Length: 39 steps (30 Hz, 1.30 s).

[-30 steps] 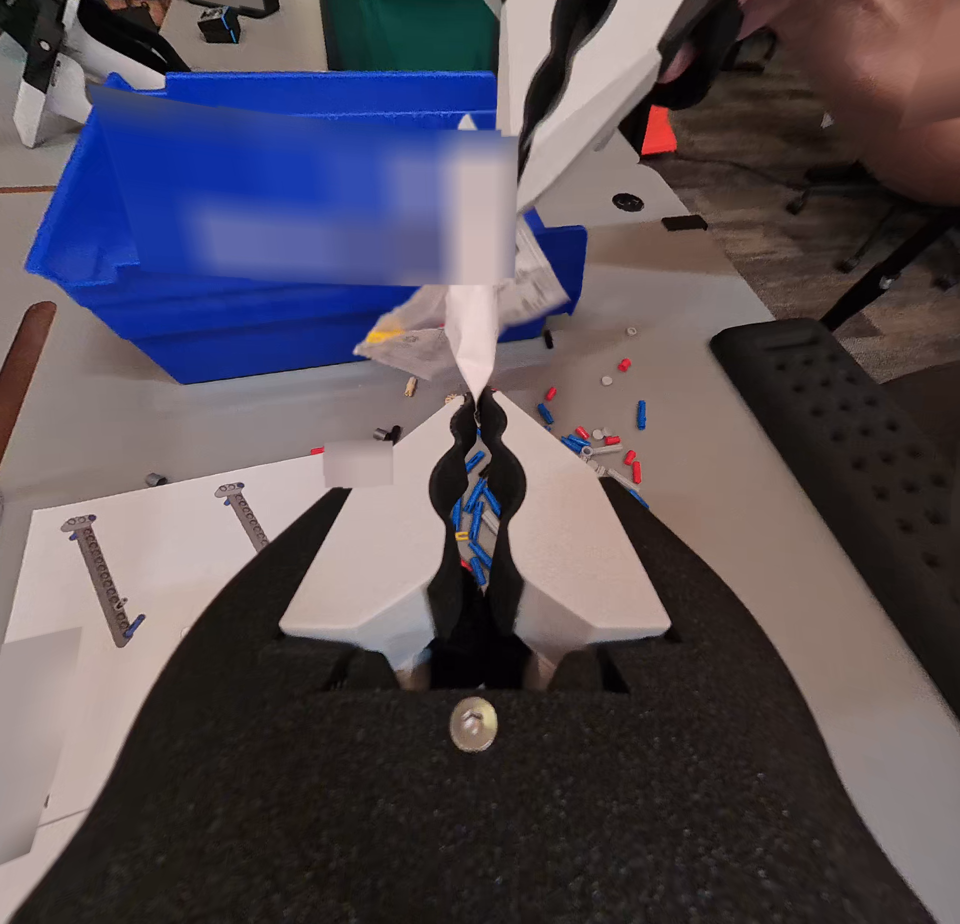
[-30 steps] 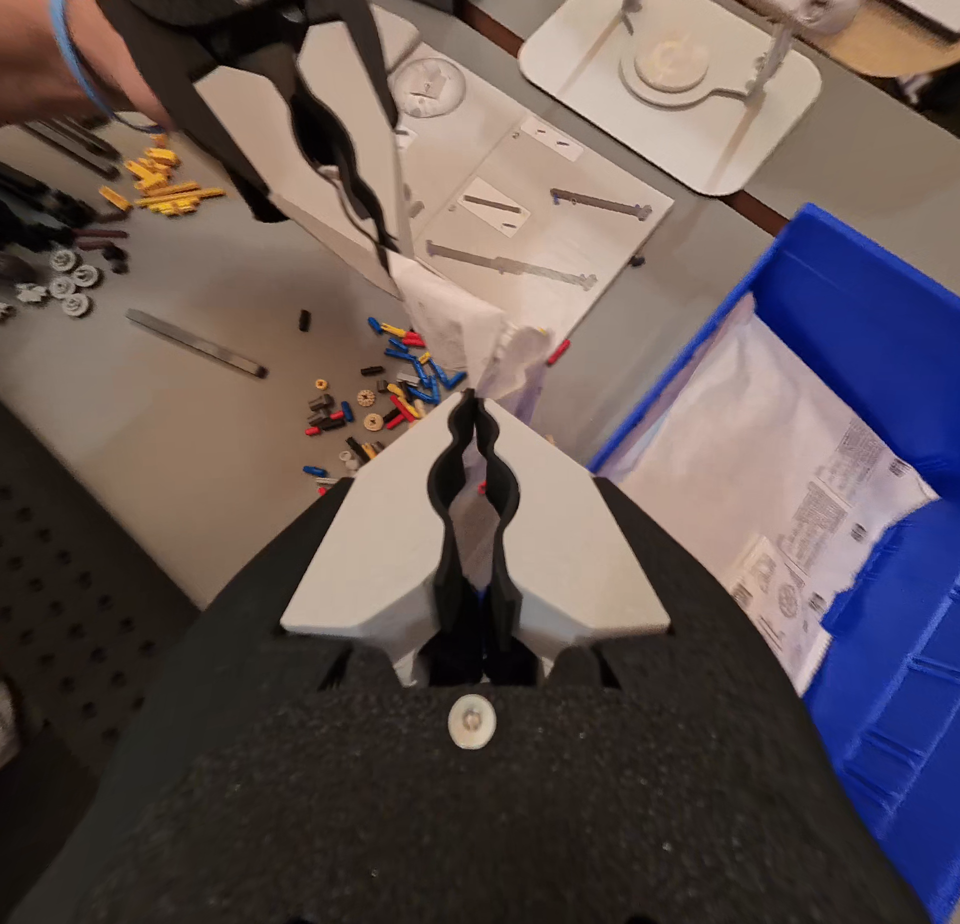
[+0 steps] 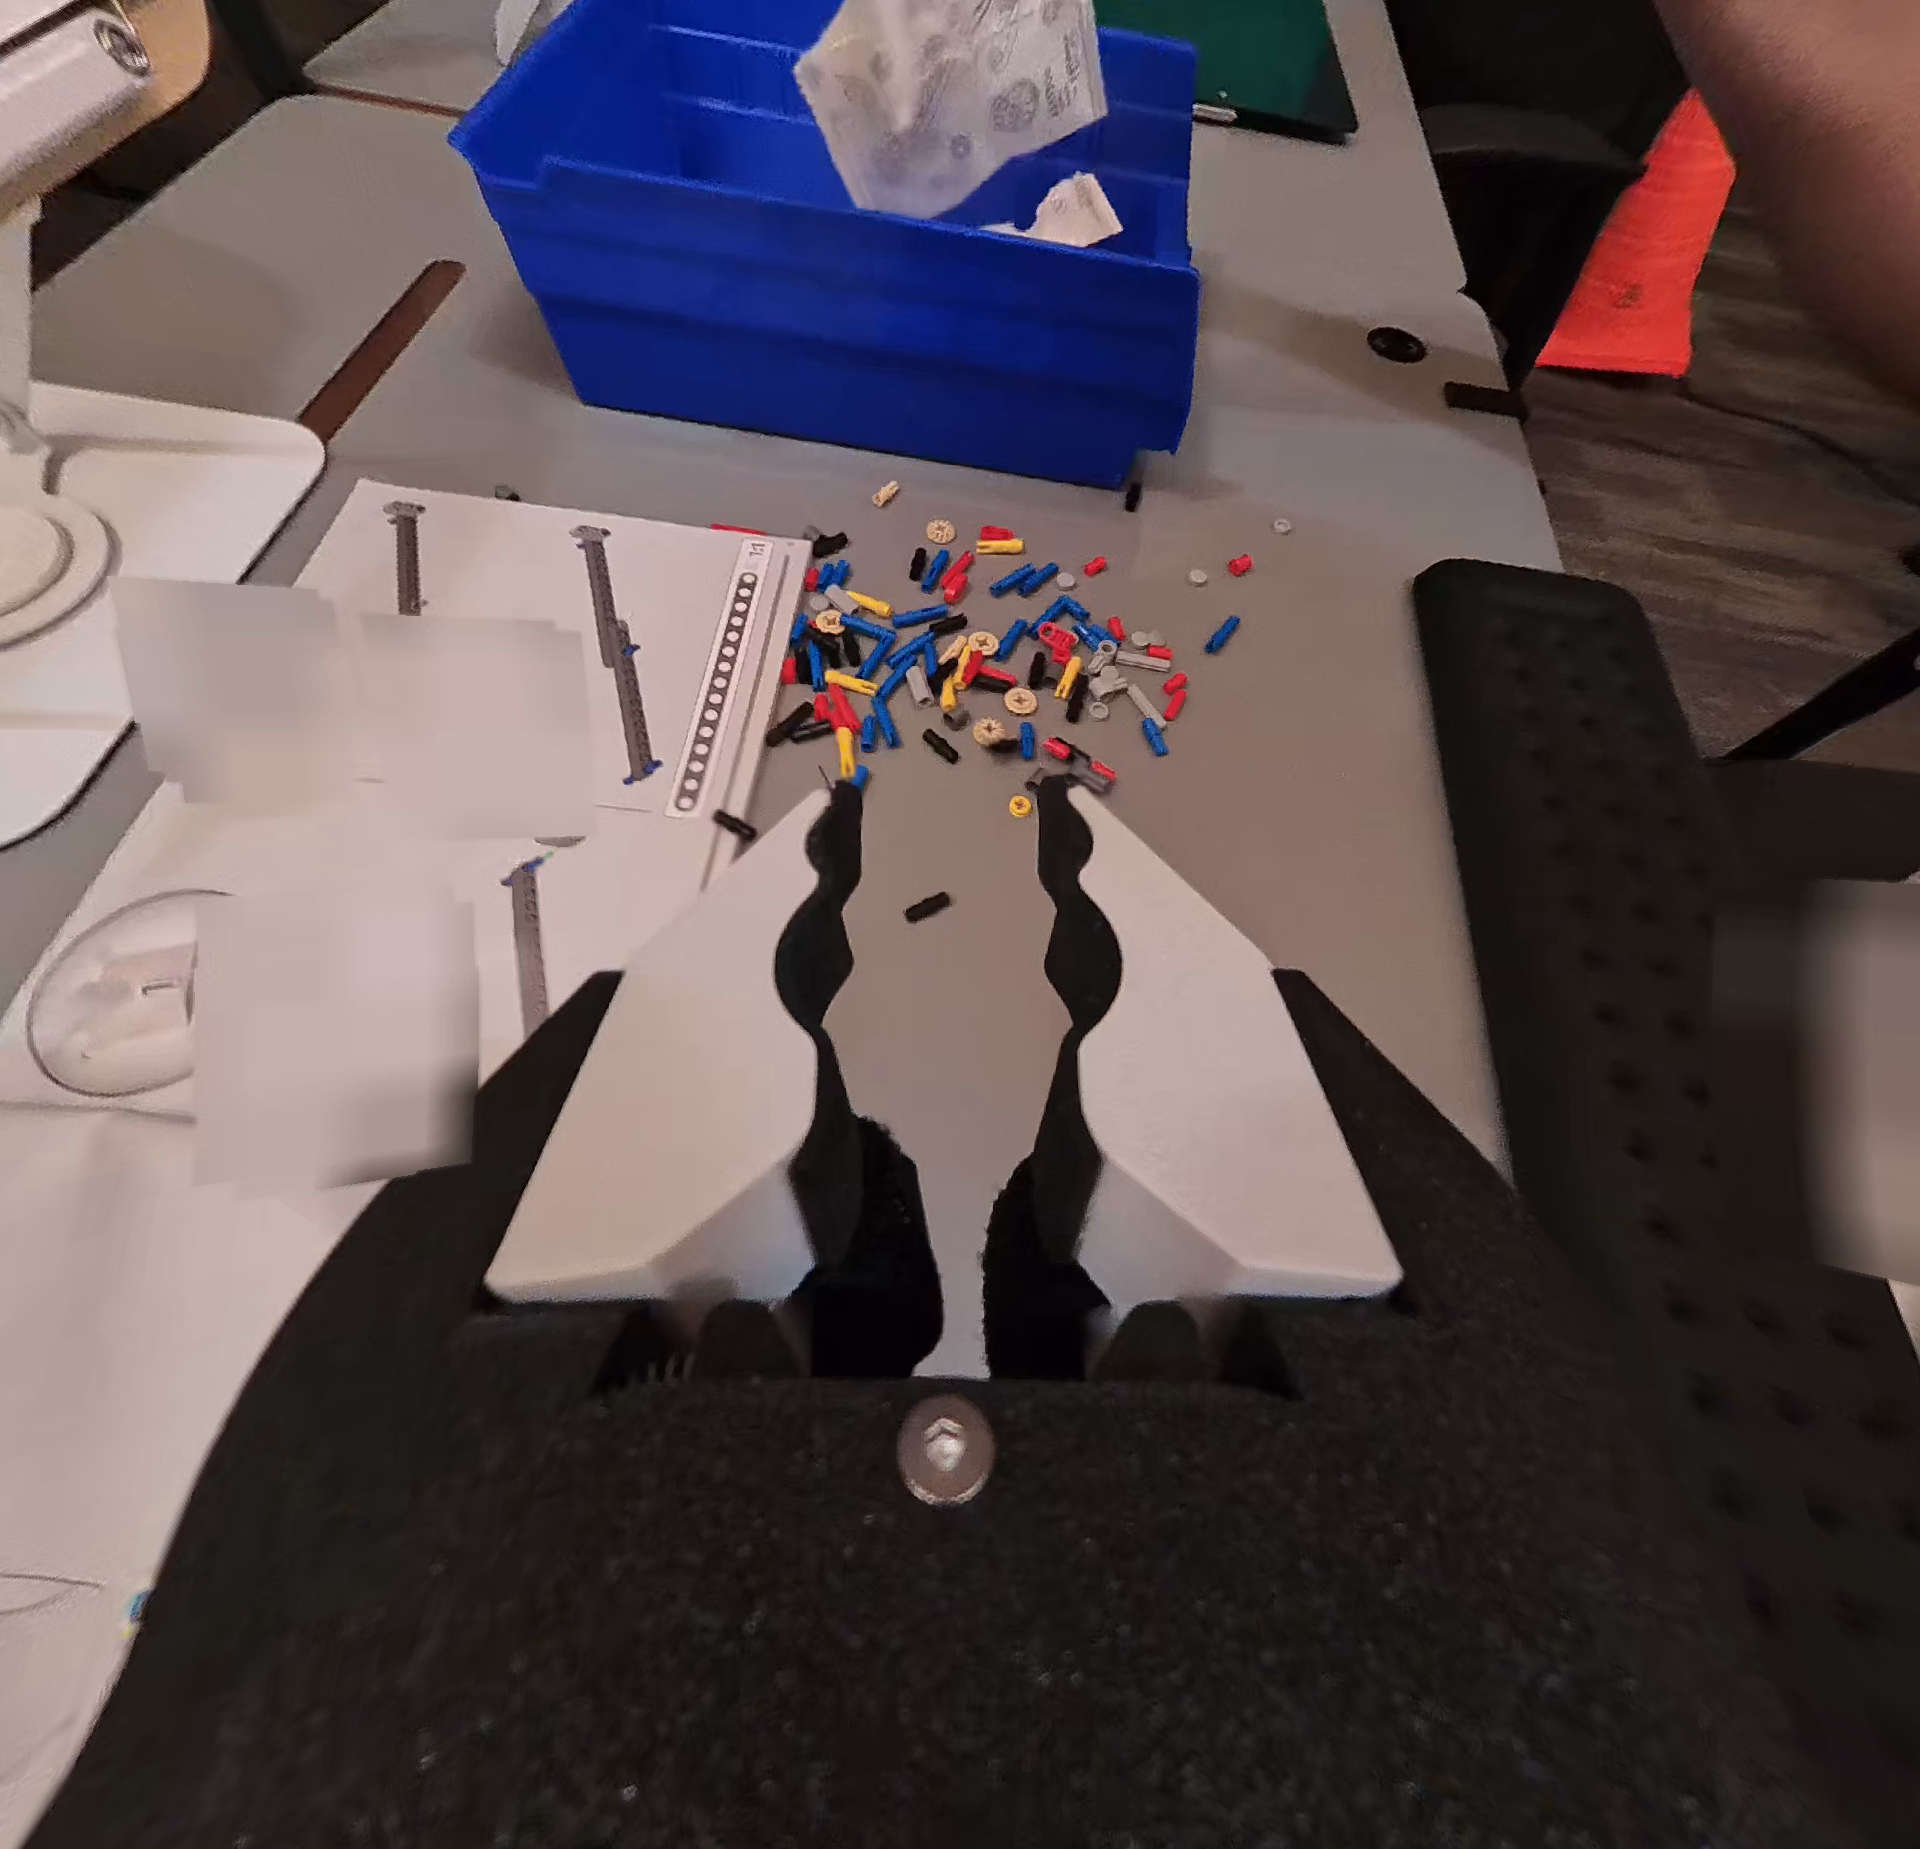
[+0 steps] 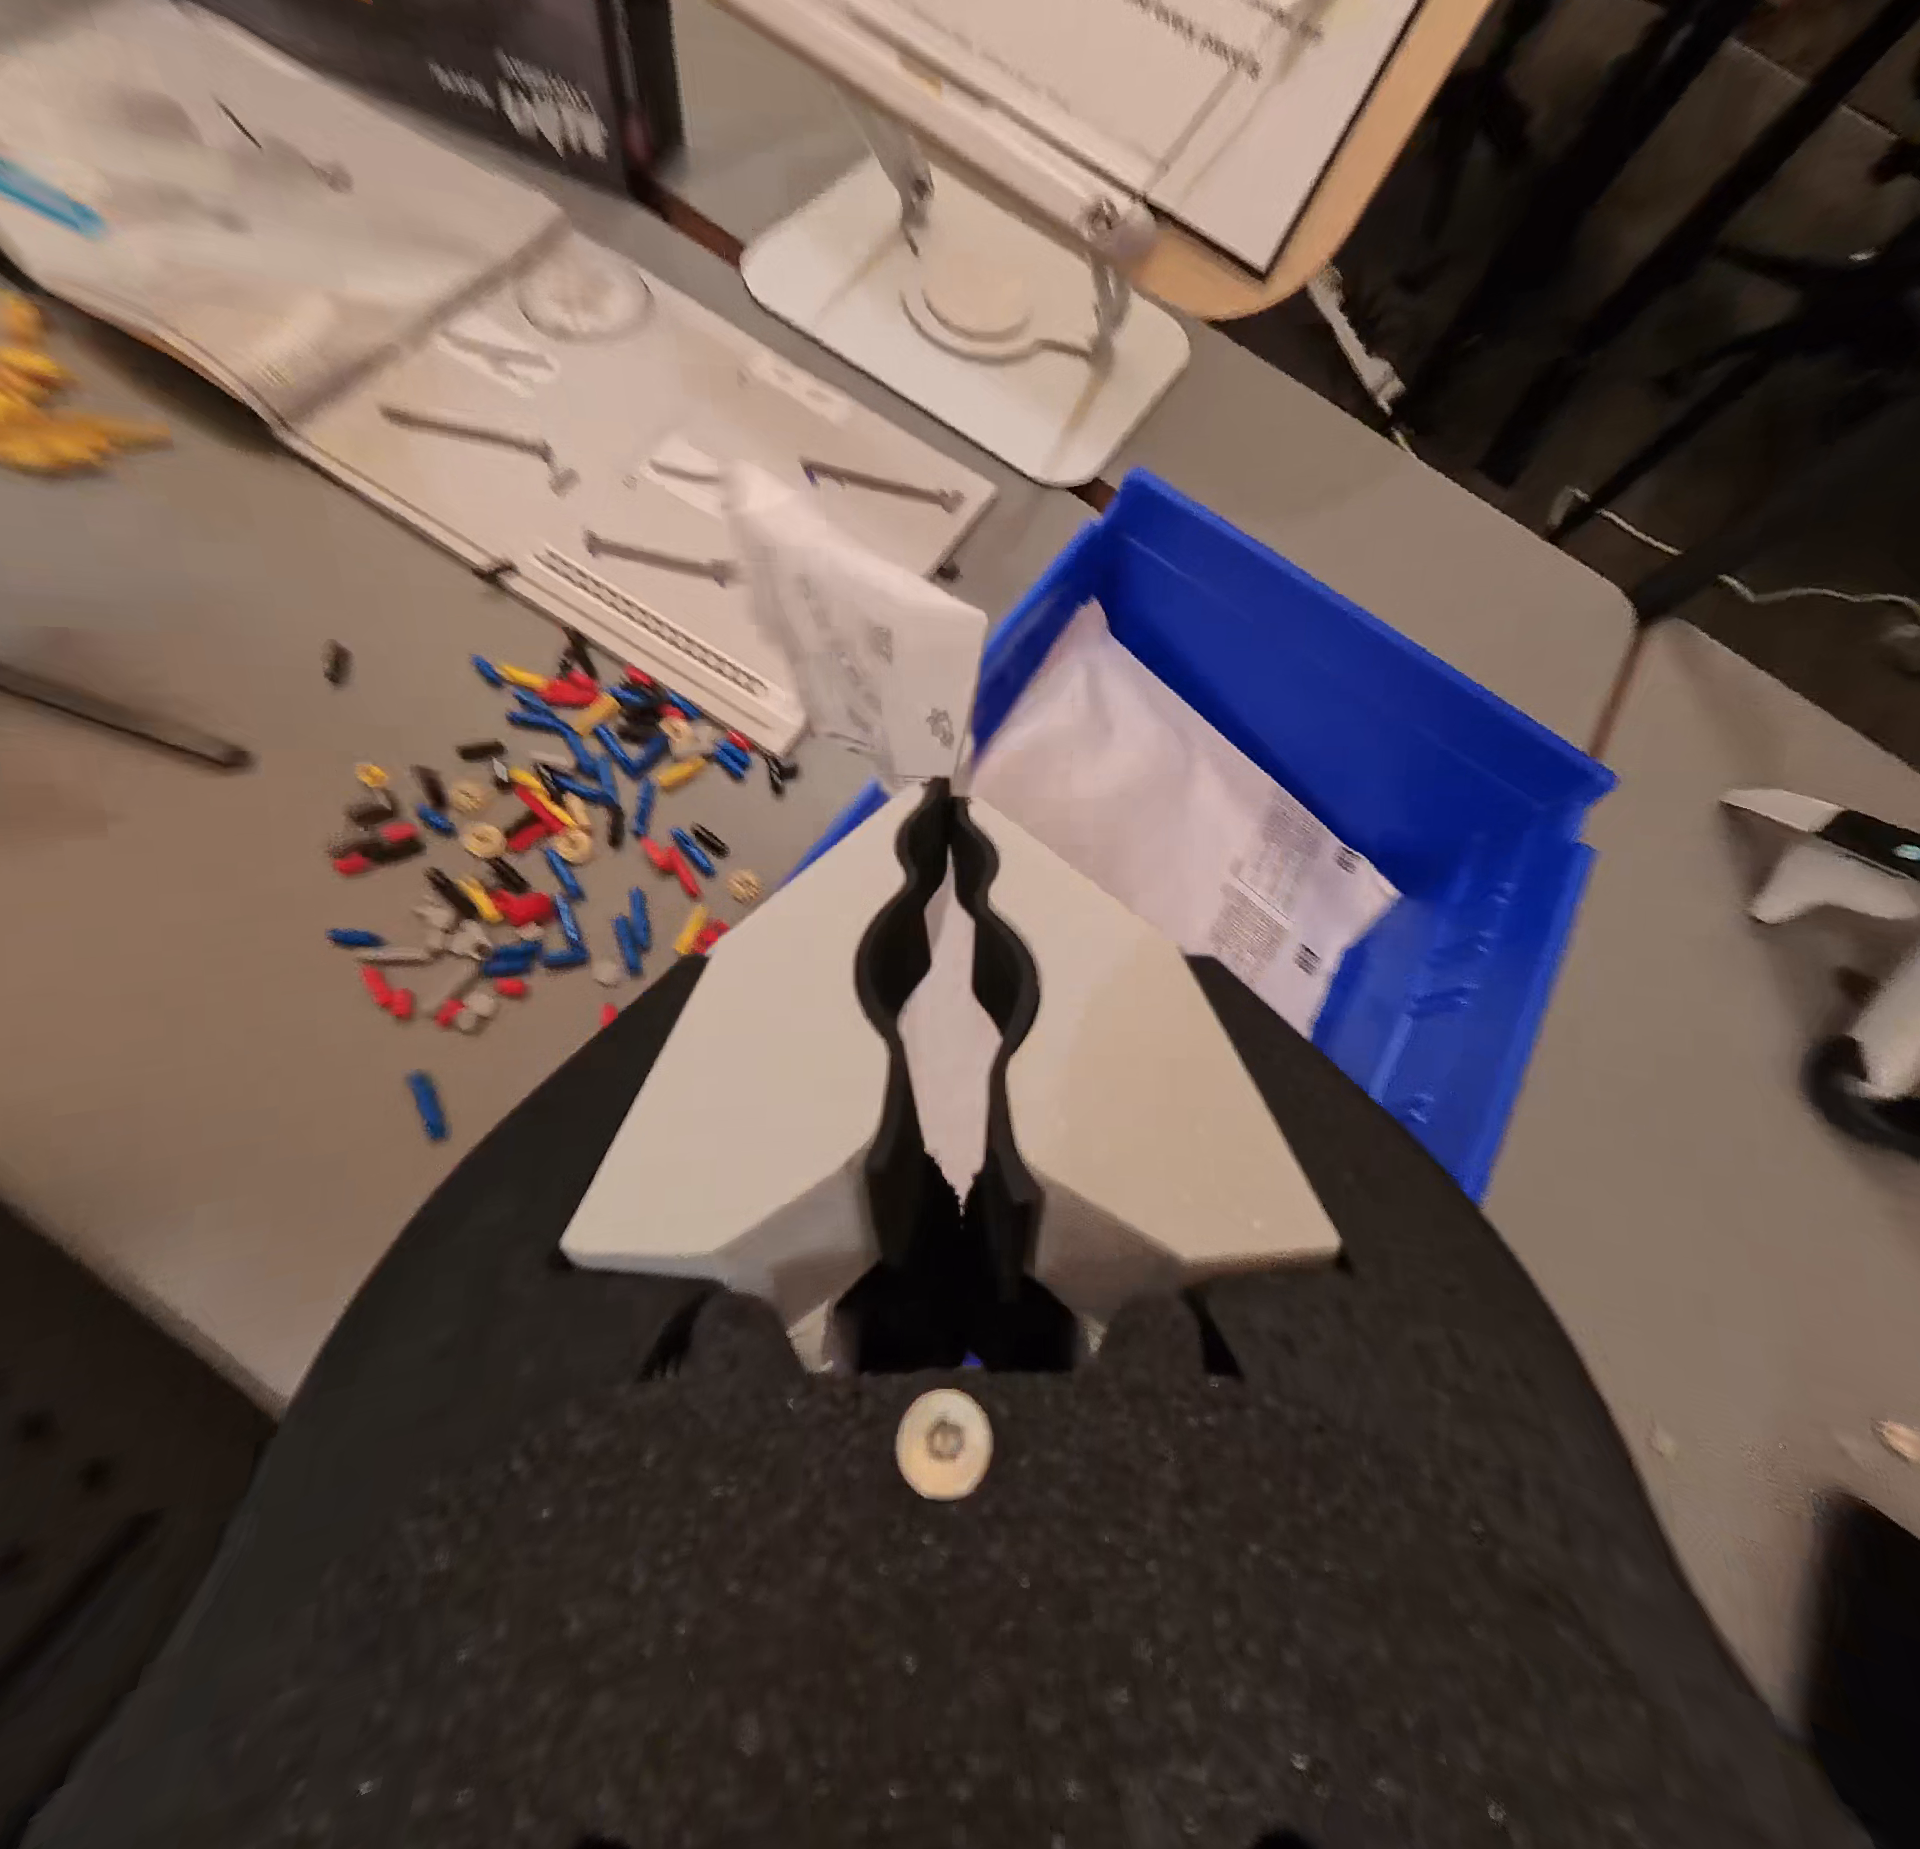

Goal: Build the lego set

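Above the table's far edge, the right gripper [image 4: 943,797] pinches an empty paper parts bag [image 4: 862,656] over the blue bin [image 4: 1455,760]'s near rim, while the left gripper [image 3: 940,797] hangs wide apart, holding nothing. The loose lego pieces [image 3: 977,656] lie mid-table beside the instruction booklet [image 3: 623,604]. Released too soon, the bag could likely drift outside the bin onto the pieces.

Bare grey counter [image 3: 1309,864] lies open just before the parts pile [image 3: 977,656]. A booklet [image 3: 582,636] borders the pile's left side, a blue bin [image 3: 831,345] blocks the far side, and a black chair back [image 3: 1579,864] crowds the right edge.
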Available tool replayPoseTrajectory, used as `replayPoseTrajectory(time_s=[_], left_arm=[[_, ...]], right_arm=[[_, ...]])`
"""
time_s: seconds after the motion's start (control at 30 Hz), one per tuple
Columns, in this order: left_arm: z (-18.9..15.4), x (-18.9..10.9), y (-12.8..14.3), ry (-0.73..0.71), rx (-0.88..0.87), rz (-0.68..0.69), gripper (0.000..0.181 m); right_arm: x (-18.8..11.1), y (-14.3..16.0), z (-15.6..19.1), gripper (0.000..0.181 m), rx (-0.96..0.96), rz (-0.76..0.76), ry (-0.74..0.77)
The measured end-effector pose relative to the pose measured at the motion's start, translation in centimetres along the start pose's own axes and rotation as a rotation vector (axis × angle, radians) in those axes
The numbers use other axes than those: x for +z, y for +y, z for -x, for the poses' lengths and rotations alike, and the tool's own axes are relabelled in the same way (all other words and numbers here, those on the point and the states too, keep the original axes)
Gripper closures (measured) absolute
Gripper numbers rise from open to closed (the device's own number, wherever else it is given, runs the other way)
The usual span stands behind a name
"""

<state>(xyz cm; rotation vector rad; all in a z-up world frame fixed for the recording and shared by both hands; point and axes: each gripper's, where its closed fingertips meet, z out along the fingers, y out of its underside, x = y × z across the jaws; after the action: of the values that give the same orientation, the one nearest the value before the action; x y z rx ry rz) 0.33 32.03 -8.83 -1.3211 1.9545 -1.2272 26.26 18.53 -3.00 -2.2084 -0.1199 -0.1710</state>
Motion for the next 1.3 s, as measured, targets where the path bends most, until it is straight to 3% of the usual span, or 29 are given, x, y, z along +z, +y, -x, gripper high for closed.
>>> replayPoseTrajectory(time_s=[0.07,0.17,0.27,0.4,0.5,0.6,0.73,0.83,0.97,1.03,1.07,1.2,1.3], left_arm=[[-0.6,0.1,0.1,-0.002,-0.022,-0.014,0.151],[-0.9,1.5,-1.9,0.018,-0.046,-0.078,0.151],[-0.8,4.2,-4.7,0.064,-0.074,-0.108,0.141],[-0.1,7.4,-6.5,0.101,-0.121,-0.126,0.143],[-1.8,7.7,-7.6,0.234,-0.142,-0.205,0.160],[-2.5,8.0,-7.9,0.267,-0.145,-0.226,0.173],[-0.7,7.0,-6.3,0.207,-0.180,-0.183,0.166],[-0.8,5.8,-5.8,0.247,-0.176,-0.196,0.156],[-0.7,6.9,-5.9,0.201,-0.106,-0.164,0.143],[-1.4,7.5,-6.1,0.241,-0.101,-0.147,0.157],[-1.8,7.8,-6.2,0.262,-0.090,-0.138,0.178],[-1.6,8.6,-5.6,0.229,-0.023,-0.079,0.181],[-1.0,7.4,-6.4,0.257,-0.048,-0.129,0.181]], right_arm=[[-0.3,-1.2,0.8,0.181,0.050,-0.054,-0.042],[-0.4,-3.0,4.1,0.181,0.101,-0.079,-0.160],[0.8,-3.7,8.0,0.181,0.094,-0.010,-0.230],[1.6,-3.4,11.5,0.181,0.043,0.040,-0.319],[2.3,-3.0,11.7,0.181,0.085,0.061,-0.317],[3.1,-2.7,12.7,0.181,0.092,0.078,-0.338],[3.0,-2.1,11.8,0.181,0.146,0.065,-0.319],[2.9,-1.3,11.6,0.181,0.149,0.075,-0.318],[3.2,-1.6,12.5,0.181,0.131,0.077,-0.335],[3.3,-1.9,13.1,0.181,0.119,0.071,-0.349],[3.3,-2.3,13.5,0.181,0.120,0.063,-0.362],[3.6,-2.2,13.4,0.181,0.090,0.074,-0.342],[3.1,-2.2,13.4,0.181,0.139,0.032,-0.393]])
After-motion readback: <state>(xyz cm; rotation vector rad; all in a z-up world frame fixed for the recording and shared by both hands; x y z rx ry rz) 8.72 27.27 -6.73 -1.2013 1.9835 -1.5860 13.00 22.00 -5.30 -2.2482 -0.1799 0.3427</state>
